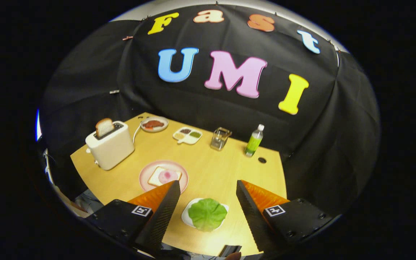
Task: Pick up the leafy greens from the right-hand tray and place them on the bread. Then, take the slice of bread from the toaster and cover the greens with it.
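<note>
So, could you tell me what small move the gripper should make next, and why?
Probably a short move down and forward, so the open gripper brings its jaws to either side of the leafy greens. The greens lie untouched on their white tray, seen between the spread jaws. The bread on the pink plate carries only a pink slice, no greens yet.

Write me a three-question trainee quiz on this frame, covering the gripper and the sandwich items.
1. True or false: the gripper is shut on the leafy greens.
2. Where is the loose bread slice? A) in the toaster B) on the white tray C) beside the bottle
3. What tops the bread on the pink plate?

Key: 1 false, fingers open with greens between them; 2 A; 3 a round pink slice.
</note>
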A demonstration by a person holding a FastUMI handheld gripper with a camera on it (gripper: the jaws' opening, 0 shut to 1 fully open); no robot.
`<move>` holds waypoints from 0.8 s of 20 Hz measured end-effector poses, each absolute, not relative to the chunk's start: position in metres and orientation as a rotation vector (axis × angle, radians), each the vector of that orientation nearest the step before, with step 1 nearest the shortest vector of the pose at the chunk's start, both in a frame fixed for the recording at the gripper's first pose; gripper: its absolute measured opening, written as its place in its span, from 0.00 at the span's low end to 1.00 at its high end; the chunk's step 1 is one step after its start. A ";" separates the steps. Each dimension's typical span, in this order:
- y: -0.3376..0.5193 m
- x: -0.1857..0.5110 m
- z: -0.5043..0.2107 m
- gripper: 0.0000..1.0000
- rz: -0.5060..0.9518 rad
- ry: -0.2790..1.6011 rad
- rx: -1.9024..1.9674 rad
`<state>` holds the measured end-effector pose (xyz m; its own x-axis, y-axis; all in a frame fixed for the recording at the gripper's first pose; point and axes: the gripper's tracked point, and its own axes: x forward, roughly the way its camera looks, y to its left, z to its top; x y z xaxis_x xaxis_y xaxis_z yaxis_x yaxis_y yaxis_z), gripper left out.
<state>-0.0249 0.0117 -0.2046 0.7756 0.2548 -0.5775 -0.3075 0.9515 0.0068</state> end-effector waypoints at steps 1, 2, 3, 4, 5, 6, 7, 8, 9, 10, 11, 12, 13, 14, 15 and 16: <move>0.014 -0.030 -0.228 0.97 0.317 0.665 -0.088; 0.013 -0.033 -0.250 0.97 0.327 0.720 -0.092; 0.012 -0.034 -0.269 0.98 0.334 0.770 -0.090; 0.012 -0.035 -0.288 0.97 0.337 0.818 -0.087; 0.013 -0.035 -0.305 0.96 0.340 0.860 -0.089; 0.013 -0.035 -0.322 0.96 0.341 0.894 -0.100; 0.011 -0.035 -0.337 0.96 0.344 0.929 -0.115; 0.009 -0.033 -0.352 0.96 0.348 0.959 -0.130; 0.006 -0.032 -0.367 0.96 0.349 0.993 -0.142; 0.005 -0.032 -0.381 0.95 0.354 1.029 -0.143; 0.005 -0.031 -0.394 0.94 0.352 1.060 -0.140; 0.004 -0.031 -0.405 0.92 0.345 1.092 -0.137; 0.002 -0.032 -0.415 0.92 0.335 1.117 -0.138; 0.000 -0.030 -0.422 0.90 0.328 1.131 -0.141; -0.001 -0.028 -0.427 0.88 0.322 1.144 -0.143; -0.002 -0.027 -0.435 0.86 0.321 1.158 -0.142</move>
